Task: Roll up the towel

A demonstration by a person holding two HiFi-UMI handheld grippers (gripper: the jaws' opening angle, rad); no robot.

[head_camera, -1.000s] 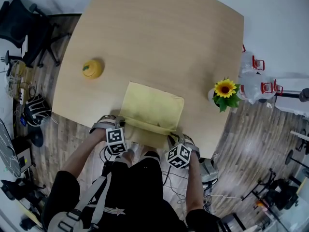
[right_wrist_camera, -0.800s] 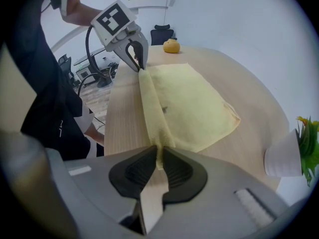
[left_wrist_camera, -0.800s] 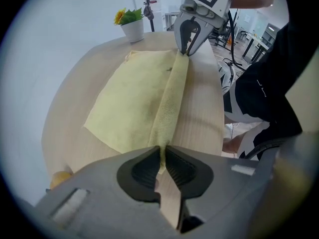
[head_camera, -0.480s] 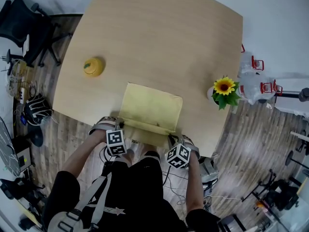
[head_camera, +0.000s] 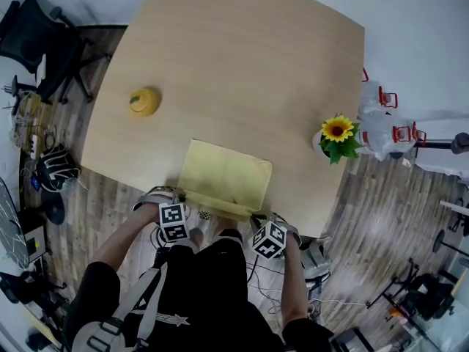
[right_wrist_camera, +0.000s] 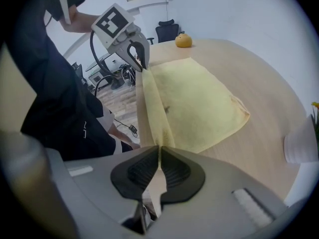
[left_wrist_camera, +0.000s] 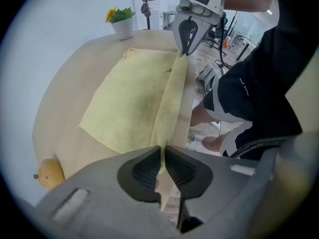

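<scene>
A yellow towel (head_camera: pixel 223 176) lies flat on the wooden table (head_camera: pixel 242 64), by its near edge. Its near hem is lifted into a taut strip between my two grippers. My left gripper (head_camera: pixel 182 196) is shut on the hem's left corner, and the cloth (left_wrist_camera: pixel 134 93) runs out of its jaws (left_wrist_camera: pixel 162 156). My right gripper (head_camera: pixel 254 215) is shut on the right corner (right_wrist_camera: pixel 159 156), with the towel (right_wrist_camera: pixel 199 98) spread beyond it. Both sets of jaws have just been closing on the cloth. Each gripper shows in the other's view: the right (left_wrist_camera: pixel 188 39), the left (right_wrist_camera: pixel 137 56).
A yellow-orange fruit (head_camera: pixel 143 101) sits near the table's left edge. A sunflower in a white pot (head_camera: pixel 337 132) stands at the right edge. An office chair (head_camera: pixel 37 42) and cables are on the floor to the left. My legs are against the near table edge.
Both grippers have drawn back toward me with the towel's near hem. The whole towel has slid closer to the table's near edge.
</scene>
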